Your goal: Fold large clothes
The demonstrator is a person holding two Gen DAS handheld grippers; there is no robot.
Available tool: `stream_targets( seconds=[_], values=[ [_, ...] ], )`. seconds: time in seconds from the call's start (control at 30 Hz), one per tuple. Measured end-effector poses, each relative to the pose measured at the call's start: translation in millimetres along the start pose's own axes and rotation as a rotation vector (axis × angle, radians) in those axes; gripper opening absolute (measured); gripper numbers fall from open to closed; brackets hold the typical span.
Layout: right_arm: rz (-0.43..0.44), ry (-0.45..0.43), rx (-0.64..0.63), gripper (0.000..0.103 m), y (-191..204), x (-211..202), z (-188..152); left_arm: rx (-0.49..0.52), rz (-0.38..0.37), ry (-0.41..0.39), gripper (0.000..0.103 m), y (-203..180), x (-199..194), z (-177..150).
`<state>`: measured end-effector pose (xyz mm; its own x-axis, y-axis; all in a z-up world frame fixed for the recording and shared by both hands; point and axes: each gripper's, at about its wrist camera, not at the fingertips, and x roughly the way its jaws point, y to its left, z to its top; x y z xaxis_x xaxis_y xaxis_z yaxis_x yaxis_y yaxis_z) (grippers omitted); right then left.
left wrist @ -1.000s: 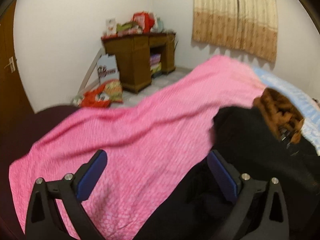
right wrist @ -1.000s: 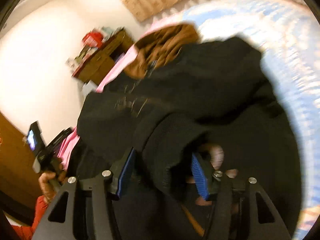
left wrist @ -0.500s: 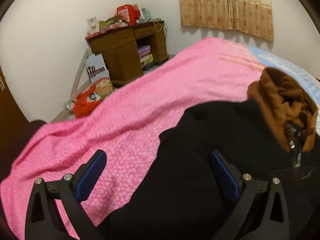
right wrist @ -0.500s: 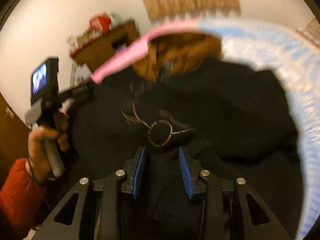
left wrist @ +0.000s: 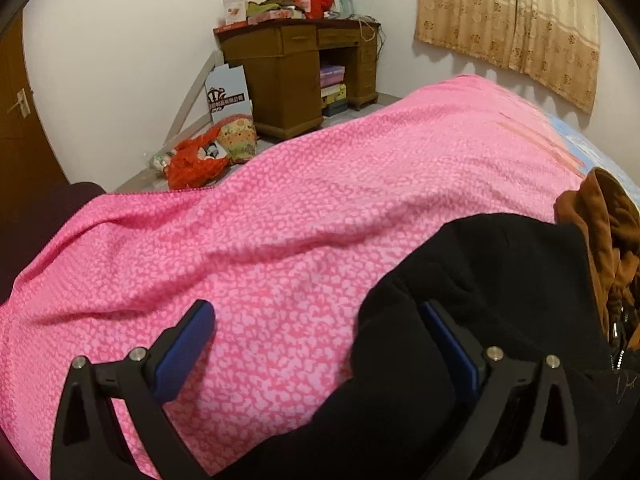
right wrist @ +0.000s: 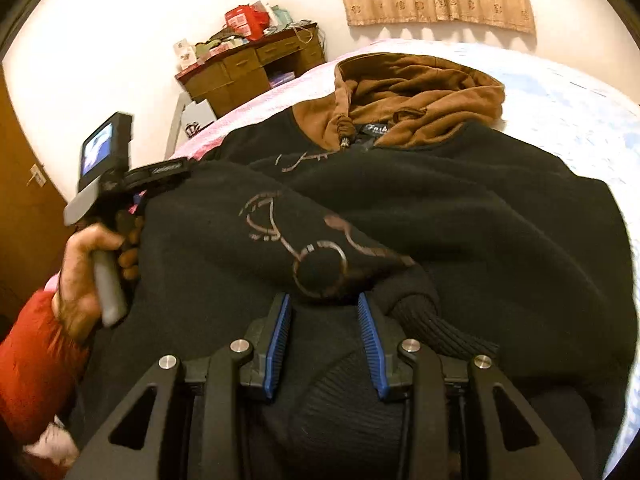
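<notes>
Desk [left wrist: 296, 68] cubby: stacked boxes [left wrist: 332, 88] inside.

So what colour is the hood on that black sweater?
Brown. The hood on the black sweater shows best in the right wrist view.

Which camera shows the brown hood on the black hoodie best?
The right wrist view: the whole brown hood lies spread open at the top of the black hoodie. The left wrist view catches only a crumpled part of it at the right edge.
</notes>
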<state>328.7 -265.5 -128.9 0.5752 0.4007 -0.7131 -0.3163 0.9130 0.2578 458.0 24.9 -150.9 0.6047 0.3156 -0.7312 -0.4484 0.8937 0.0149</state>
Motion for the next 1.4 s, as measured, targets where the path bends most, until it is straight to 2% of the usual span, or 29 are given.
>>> stream_targets(
  seconds=[0.03, 0.07, 0.1, 0.13, 0.17, 0.23, 0.37, 0.43, 0.53, 0.6, 0.67, 0.73, 0.77, 0.87, 0.93, 1.1, 1.2, 1.3, 1.4],
  values=[
    [0.001, -0.014, 0.010, 0.037, -3, -10, -6, -0.007, -0.008, 0.002, 0.103, 1, 0, 0],
    [-0.034, -0.016, 0.028, 0.050, -10, -20, -16, -0.014, -0.022, 0.006, 0.103, 3, 1, -1],
    [-0.064, -0.017, 0.047, 0.073, -16, -25, -24, -0.015, -0.031, 0.008, 0.103, 4, 1, -2],
    [-0.103, -0.023, 0.102, 0.086, -29, -29, -35, -0.014, -0.040, 0.009, 0.103, 2, 2, -1],
    [-0.118, -0.023, 0.154, 0.093, -39, -29, -42, -0.011, -0.048, 0.009, 0.103, 2, 0, -1],
    [-0.090, -0.057, 0.203, 0.093, -47, -34, -44, 0.023, -0.075, -0.001, 0.103, 4, -11, -1],
    [-0.193, -0.048, 0.155, 0.093, -32, -32, -41, 0.119, -0.128, -0.096, 0.103, 21, -66, -10],
    [-0.202, -0.071, 0.181, 0.093, -28, -45, -41, 0.151, -0.188, -0.130, 0.103, 39, -94, -13],
    [-0.126, -0.208, 0.254, 0.093, -20, -102, -53, 0.184, -0.305, -0.194, 0.103, 79, -134, -22],
    [-0.128, -0.278, 0.258, 0.093, -12, -141, -66, 0.219, -0.360, -0.221, 0.103, 103, -154, -32],
    [-0.150, -0.319, 0.254, 0.093, -5, -178, -84, 0.266, -0.419, -0.227, 0.103, 130, -170, -49],
    [-0.164, -0.325, 0.256, 0.091, 0, -208, -106, 0.301, -0.433, -0.243, 0.103, 150, -181, -65],
    [-0.177, -0.312, 0.260, 0.086, 2, -223, -122, 0.318, -0.440, -0.249, 0.103, 161, -187, -75],
    [-0.211, -0.262, 0.267, 0.061, 7, -248, -161, 0.324, -0.487, -0.235, 0.103, 185, -197, -100],
    [-0.229, -0.233, 0.265, 0.059, 13, -257, -186, 0.326, -0.526, -0.205, 0.103, 197, -199, -118],
    [-0.212, -0.231, 0.348, 0.059, 15, -258, -233, 0.384, -0.490, -0.189, 0.103, 198, -200, -148],
    [-0.195, -0.233, 0.427, 0.059, 9, -253, -250, 0.375, -0.507, -0.150, 0.103, 194, -198, -153],
    [-0.145, -0.249, 0.488, 0.060, 4, -251, -254, 0.369, -0.516, -0.145, 0.103, 197, -200, -152],
    [-0.105, -0.259, 0.477, 0.060, 6, -254, -238, 0.376, -0.519, -0.151, 0.103, 193, -204, -150]
  ],
)
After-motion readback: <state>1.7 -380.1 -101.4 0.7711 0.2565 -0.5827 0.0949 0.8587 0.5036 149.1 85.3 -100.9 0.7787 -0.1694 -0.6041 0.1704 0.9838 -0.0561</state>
